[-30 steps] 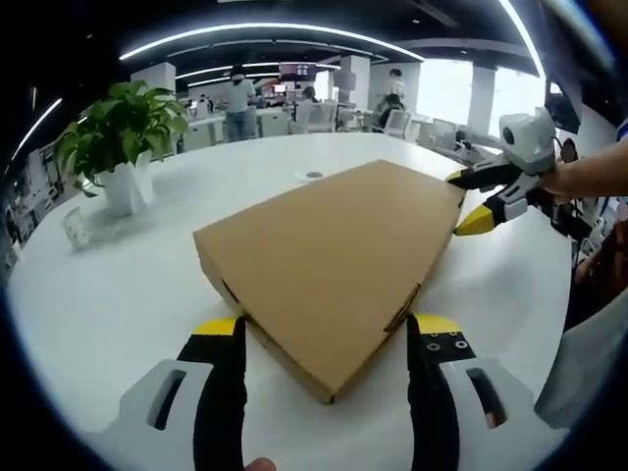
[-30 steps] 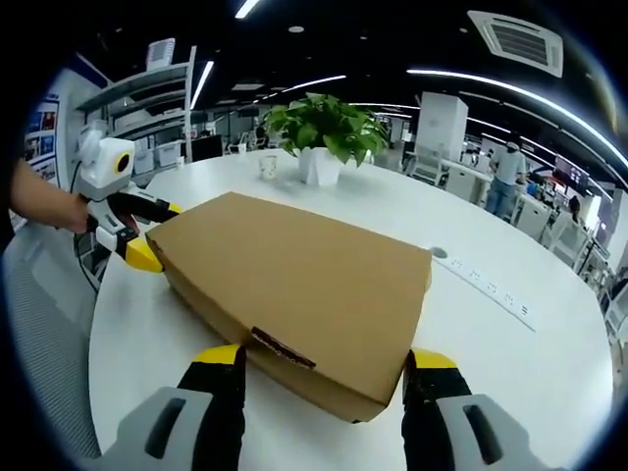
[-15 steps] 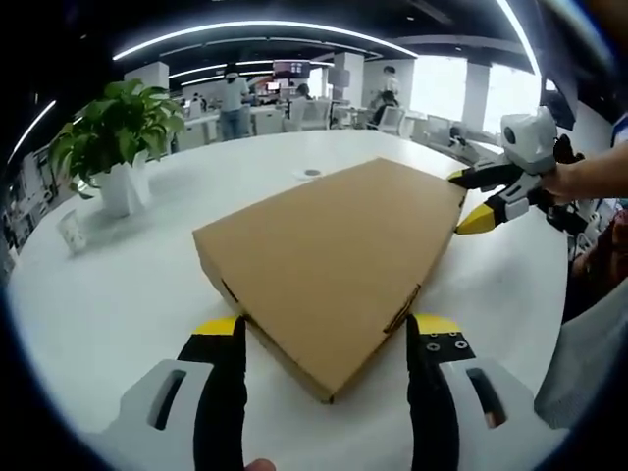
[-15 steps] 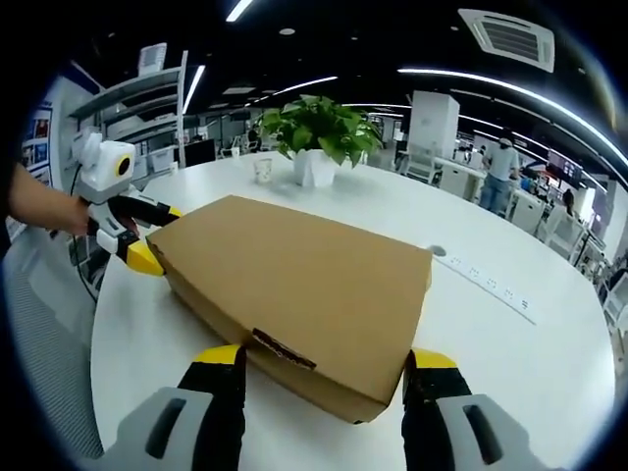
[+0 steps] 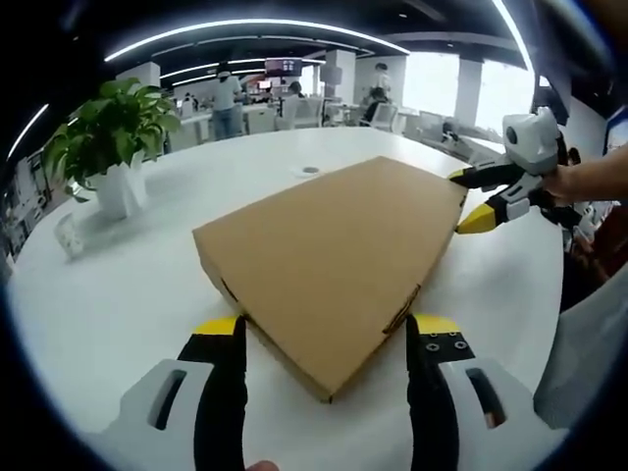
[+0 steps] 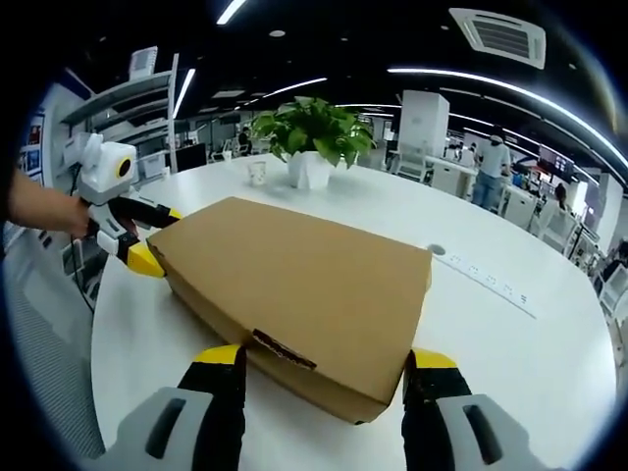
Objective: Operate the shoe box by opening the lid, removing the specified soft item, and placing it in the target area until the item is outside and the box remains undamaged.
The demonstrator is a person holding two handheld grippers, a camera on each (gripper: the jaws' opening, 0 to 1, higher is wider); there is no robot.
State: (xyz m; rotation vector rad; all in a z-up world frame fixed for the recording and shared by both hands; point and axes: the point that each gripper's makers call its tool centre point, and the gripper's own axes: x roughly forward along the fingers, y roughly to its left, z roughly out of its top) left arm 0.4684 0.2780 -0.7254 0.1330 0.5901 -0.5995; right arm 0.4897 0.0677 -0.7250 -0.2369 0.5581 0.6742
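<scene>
A closed shoe box (image 5: 329,260) of plain brown cardboard lies flat on a round white table (image 5: 118,285) in an open-plan office, its lid down and unmarked, with no dent or tear on the faces on show. Nothing of the task looks done: the lid is not yet raised and the soft item inside, if there, is hidden. The left gripper (image 5: 327,334) stands with its yellow-tipped jaws spread wide, one to each side of a near corner of the box. The right gripper (image 6: 326,365) is likewise spread about the opposite corner, its jaws straddling the cardboard rather than pinching it. A potted plant (image 6: 312,132) sits well apart at the far side, beside a small cup (image 6: 257,174)
</scene>
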